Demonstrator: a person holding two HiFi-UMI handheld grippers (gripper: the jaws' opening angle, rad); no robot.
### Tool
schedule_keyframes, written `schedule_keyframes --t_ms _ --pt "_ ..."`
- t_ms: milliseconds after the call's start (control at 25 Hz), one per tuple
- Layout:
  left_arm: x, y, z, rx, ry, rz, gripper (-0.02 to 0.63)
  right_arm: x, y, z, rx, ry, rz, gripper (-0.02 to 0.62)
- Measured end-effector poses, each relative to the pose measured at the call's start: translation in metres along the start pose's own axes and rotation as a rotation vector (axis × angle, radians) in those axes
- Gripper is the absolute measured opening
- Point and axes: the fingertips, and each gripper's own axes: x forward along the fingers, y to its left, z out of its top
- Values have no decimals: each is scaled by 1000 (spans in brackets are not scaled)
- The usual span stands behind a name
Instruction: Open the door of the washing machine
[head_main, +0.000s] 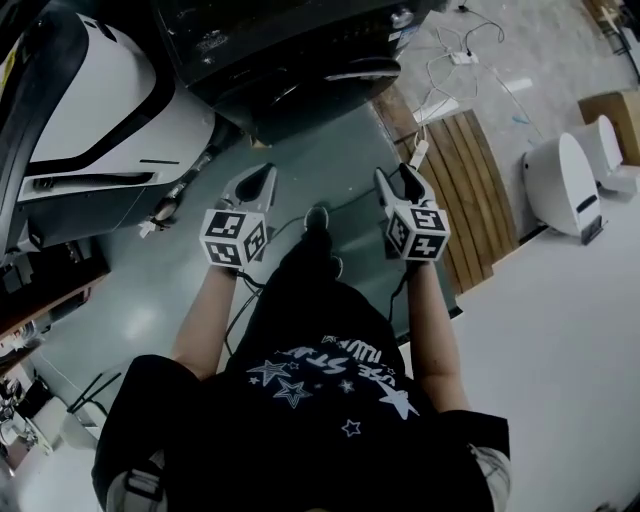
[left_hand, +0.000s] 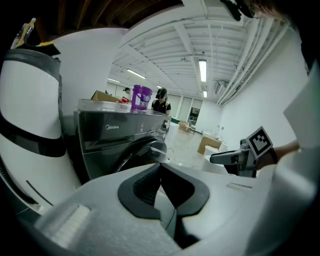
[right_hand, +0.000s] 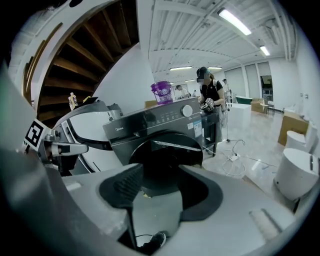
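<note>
Door (right_hand: 165, 155) of the dark washing machine (head_main: 290, 45) is sitting closed, a round panel in the machine's front below the control strip. Somebody is standing in front of the machine, facing it and holding a tool out in each hand, both short of the door and touching nothing. The left gripper (head_main: 262, 182) is pointing toward the machine's front with its jaws clenched tip to tip on nothing. The right gripper (head_main: 401, 180) is aiming at the door with its jaws standing wide apart, only air between them. A purple bucket (right_hand: 163, 92) is resting on top of the machine. A white rounded unit (head_main: 90, 100) is standing just left of the machine, and a wooden slatted board (head_main: 470, 180) is lying on the floor to its right.
</note>
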Motion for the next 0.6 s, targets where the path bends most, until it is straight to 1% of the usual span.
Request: schedule_keyframes --t_ms 200,440,600 --pt "44 20 5 1 34 -6 11 59 -23 29 -65 52 -19 222" --pt "78 30 -5 -16 88 -32 11 110 -61 57 -108 62 -55 222" --pt "93 43 -10 -31 101 -9 11 142 -84 65 -143 75 -52 222"
